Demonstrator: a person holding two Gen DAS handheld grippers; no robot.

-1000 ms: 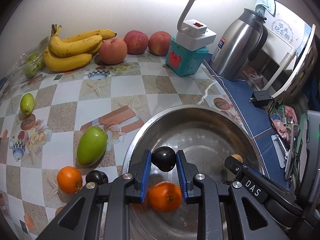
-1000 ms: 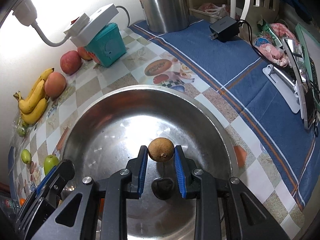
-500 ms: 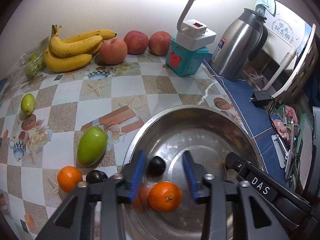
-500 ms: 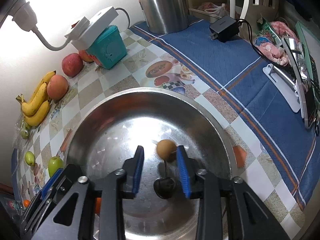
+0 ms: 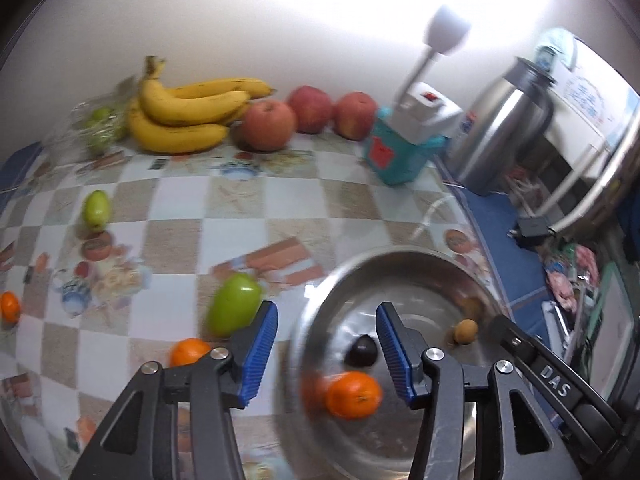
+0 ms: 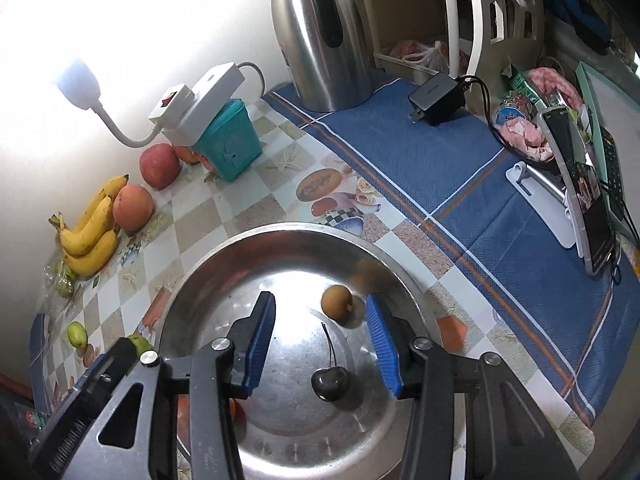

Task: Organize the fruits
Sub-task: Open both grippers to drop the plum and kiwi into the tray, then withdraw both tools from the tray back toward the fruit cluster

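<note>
A steel bowl (image 5: 400, 250) (image 6: 280, 230) holds a dark cherry (image 5: 362, 350) (image 6: 330, 384), a small brown round fruit (image 5: 465, 330) (image 6: 337, 300) and an orange (image 5: 352, 394). My left gripper (image 5: 326, 354) hovers over the bowl's left rim. Its jaws are opening, and nothing is pressed between the blue pads. My right gripper (image 6: 320, 344) hangs over the bowl's middle, also opening and empty. The cherry and the brown fruit lie loose on the bowl floor beneath it. A green mango (image 5: 234, 310) and another orange (image 5: 188, 352) rest on the table left of the bowl.
Bananas (image 5: 184, 116), three apples (image 5: 266, 124) and a bag of green fruit (image 5: 98, 128) line the back wall. A small green fruit (image 5: 96, 210) and a small orange (image 5: 9, 306) lie far left. A teal box (image 6: 228, 148), a steel kettle (image 6: 320, 32) and a phone stand (image 6: 560, 200) crowd the right.
Both grippers opened and rose. The left let go of the cherry and the right let go of the brown fruit, and both fruits dropped into the bowl. The left view swung leftward.
</note>
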